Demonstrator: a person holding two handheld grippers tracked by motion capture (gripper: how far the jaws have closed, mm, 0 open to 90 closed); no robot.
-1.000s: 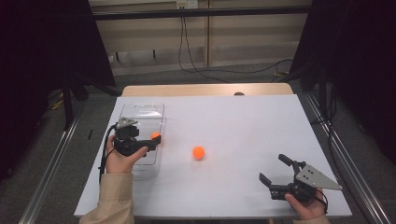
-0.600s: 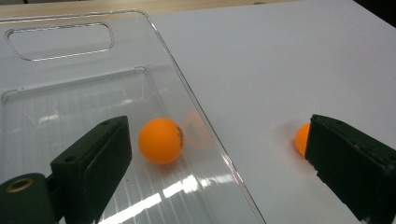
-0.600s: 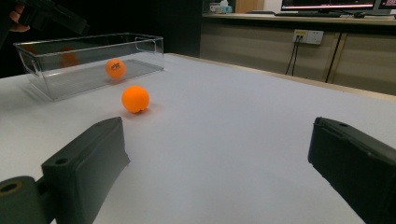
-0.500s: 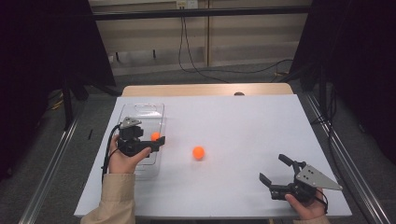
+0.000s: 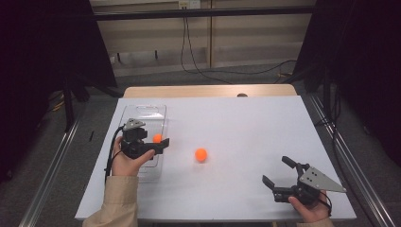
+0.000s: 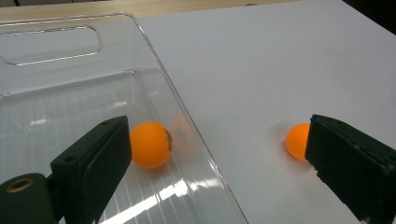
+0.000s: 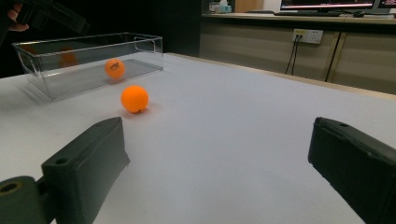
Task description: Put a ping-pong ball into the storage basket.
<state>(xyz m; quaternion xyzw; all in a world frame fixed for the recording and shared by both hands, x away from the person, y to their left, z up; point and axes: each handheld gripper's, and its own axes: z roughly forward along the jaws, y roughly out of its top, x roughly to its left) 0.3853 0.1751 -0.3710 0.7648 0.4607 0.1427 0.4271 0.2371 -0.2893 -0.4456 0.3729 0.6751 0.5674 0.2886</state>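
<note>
**One ball boxed, one ball left on the desk**

The work in hand looks like gathering the small orange table-tennis balls into the clear, rectangular plastic box (image 5: 142,113) that stands at the left of the white desk (image 5: 246,123). By that reading it is about halfway done. One orange ball (image 6: 150,144) lies on the floor of the box, close against its right-hand wall. The second orange ball (image 5: 201,154) sits on the bare desk, near the box but apart from it, roughly midway between the two hands.

The left gripper (image 5: 160,145) hangs over the box with its jaws spread wide and nothing between them; the boxed ball lies free beneath. The right gripper (image 5: 279,171) waits at the near right corner of the desk, well apart from the loose ball, jaws wide open and empty. What is left, I judge, is picking up the loose ball and dropping it in.
</note>
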